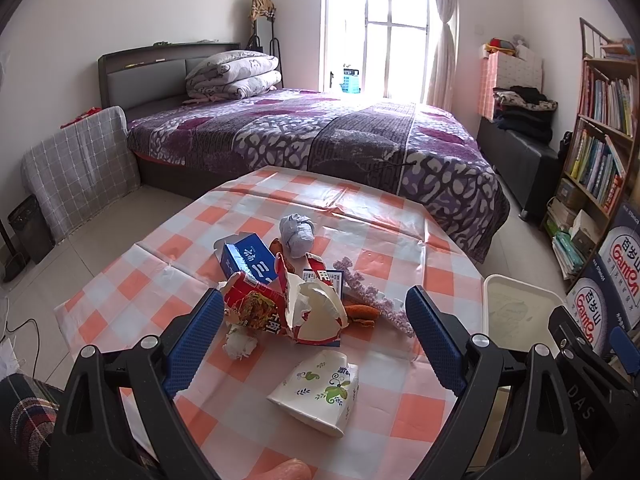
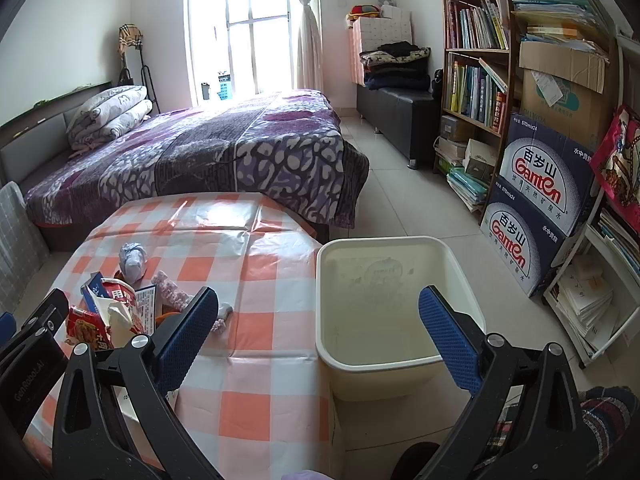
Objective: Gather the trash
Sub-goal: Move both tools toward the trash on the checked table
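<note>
Trash lies in a pile on the checkered table (image 1: pixel 400 240): a torn red noodle carton (image 1: pixel 280 308), a blue box (image 1: pixel 248 260), a grey paper ball (image 1: pixel 297 234), a crushed paper cup (image 1: pixel 320 392), a white tissue wad (image 1: pixel 240 344), a purple strip (image 1: pixel 372 296). My left gripper (image 1: pixel 316 304) is open and empty, with the jaws on either side of the carton pile. My right gripper (image 2: pixel 320 304) is open and empty above the near rim of the white bin (image 2: pixel 400 360), which stands beside the table's right edge. The pile also shows in the right wrist view (image 2: pixel 116 308).
A bed (image 1: pixel 320 136) with a purple cover stands behind the table. A bookshelf (image 2: pixel 476 60) and stacked water cartons (image 2: pixel 536 200) line the right wall. A covered chair (image 1: pixel 80 168) is at the left.
</note>
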Demonstrator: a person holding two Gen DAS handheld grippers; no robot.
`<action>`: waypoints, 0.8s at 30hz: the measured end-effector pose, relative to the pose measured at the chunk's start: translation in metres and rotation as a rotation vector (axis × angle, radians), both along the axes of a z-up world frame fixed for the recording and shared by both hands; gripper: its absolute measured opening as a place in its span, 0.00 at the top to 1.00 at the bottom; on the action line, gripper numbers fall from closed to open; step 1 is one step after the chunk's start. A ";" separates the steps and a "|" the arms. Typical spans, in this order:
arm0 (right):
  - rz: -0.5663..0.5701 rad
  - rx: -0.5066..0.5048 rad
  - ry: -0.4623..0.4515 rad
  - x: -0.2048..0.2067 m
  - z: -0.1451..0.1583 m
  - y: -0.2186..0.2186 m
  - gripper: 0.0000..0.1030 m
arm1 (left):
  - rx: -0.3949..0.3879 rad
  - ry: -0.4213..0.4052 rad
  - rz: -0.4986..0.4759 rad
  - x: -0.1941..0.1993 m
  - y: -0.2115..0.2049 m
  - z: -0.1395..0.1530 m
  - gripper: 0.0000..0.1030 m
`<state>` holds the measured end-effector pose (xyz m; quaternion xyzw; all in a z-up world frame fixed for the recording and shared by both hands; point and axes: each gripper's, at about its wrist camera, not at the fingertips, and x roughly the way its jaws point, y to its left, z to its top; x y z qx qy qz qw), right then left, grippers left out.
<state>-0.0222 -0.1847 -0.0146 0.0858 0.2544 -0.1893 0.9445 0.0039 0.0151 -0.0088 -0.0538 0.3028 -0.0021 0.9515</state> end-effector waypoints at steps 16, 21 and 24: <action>0.006 0.037 0.059 0.016 -0.015 0.005 0.07 | -0.049 0.107 -0.005 0.015 0.010 -0.013 0.13; 0.057 0.173 0.199 0.039 -0.005 0.003 0.07 | -0.118 0.209 -0.006 0.040 0.030 -0.015 0.13; 0.078 0.105 0.279 0.056 -0.003 0.006 0.07 | -0.149 0.223 0.001 0.055 0.045 -0.015 0.13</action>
